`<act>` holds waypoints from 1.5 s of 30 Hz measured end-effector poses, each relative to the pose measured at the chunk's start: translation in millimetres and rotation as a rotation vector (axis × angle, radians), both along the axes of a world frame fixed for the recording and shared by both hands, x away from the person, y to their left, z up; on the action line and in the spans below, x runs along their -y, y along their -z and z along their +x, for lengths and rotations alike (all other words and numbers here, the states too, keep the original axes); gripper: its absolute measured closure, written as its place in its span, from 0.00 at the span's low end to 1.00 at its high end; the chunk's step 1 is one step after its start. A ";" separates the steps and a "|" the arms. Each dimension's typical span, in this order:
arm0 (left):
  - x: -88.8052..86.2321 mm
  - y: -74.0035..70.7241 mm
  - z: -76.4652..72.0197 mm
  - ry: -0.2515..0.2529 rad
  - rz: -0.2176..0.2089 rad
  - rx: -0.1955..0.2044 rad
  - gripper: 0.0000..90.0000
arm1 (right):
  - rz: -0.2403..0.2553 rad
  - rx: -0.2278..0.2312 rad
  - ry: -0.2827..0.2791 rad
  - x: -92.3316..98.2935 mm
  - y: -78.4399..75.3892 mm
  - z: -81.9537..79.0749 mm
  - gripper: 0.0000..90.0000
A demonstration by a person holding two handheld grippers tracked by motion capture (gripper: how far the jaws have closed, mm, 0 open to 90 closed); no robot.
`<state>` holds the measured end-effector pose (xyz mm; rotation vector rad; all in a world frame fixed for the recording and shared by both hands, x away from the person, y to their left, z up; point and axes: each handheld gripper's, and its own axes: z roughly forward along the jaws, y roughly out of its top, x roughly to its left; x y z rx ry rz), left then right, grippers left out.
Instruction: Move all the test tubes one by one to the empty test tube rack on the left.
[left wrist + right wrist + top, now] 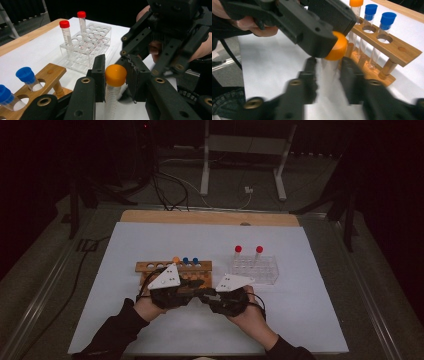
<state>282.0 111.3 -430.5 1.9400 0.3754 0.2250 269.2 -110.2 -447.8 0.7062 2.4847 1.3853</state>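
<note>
I hold an orange-capped tube [113, 92] between my two grippers, above the white sheet [300, 320] near the front edge of the table, just in front of the wooden rack [150, 267]. In the left gripper view the tube stands upright between the jaws of my left gripper [115, 75]; the orange cap [115, 74] sits level with the fingertips, the left pad [100, 75] tight beside it and the right pad [136, 77] just at its other side, so I am clenched on the cap. My right gripper [328, 68] comes at the same tube from the opposite side (its view is blurred). There the clear body of the tube runs between my jaws, below the cap [337, 50]; whether the pads press on it I cannot tell.

Two blue-capped tubes [384, 22] and another orange-capped one [355, 3] stand in the wooden rack's holes. The clear rack [252, 268] sits toward the right side of the sheet, with two red-capped tubes [248, 250] at its far edge.
</note>
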 end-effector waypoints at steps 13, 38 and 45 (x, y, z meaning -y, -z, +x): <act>-25.3 -24.1 6.0 -0.093 -0.037 0.044 0.79 | 0.055 0.025 0.091 11.5 -6.6 4.0 0.24; -83.7 -46.5 30.1 -0.352 -0.114 0.098 0.79 | 0.109 0.048 0.130 27.2 -14.7 7.7 0.00; -90.5 -40.4 42.0 -0.404 -0.135 0.094 0.79 | 0.102 0.049 0.125 26.4 -13.6 7.7 0.00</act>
